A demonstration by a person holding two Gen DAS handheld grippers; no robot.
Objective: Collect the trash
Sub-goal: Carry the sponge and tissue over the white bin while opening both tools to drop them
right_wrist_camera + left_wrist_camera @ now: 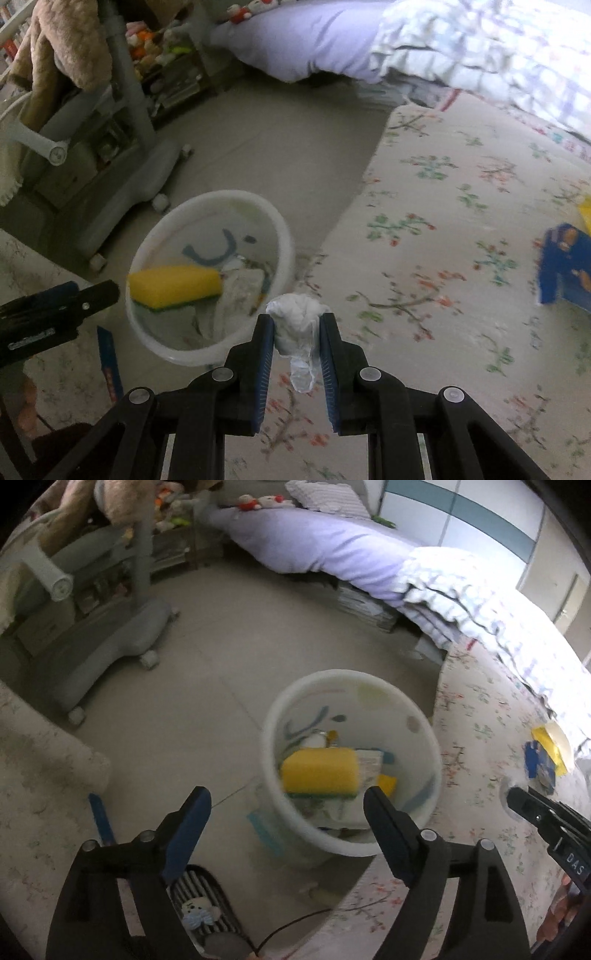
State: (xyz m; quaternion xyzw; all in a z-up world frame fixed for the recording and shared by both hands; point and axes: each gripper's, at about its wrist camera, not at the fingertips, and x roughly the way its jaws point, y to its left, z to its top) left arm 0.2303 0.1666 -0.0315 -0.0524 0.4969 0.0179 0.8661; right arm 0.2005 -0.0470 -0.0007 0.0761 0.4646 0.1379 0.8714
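Observation:
A white trash bin (351,686) stands on the grey floor beside the floral bed cover; it also shows in the right wrist view (284,236). A yellow sponge with a green underside (319,771) (173,284) is inside the bin's mouth, blurred, above crumpled white waste. My left gripper (288,805) is open and empty just above the bin's near rim. My right gripper (296,317) is shut on a crumpled white plastic wad (295,325), over the bed cover's edge, right of the bin.
A blue snack wrapper (565,269) and yellow packaging (552,742) lie on the floral bed cover (461,221). A grey wheeled chair base (110,650) stands left of the bin. A blue strip (109,358) and a striped slipper (207,908) lie near the floor.

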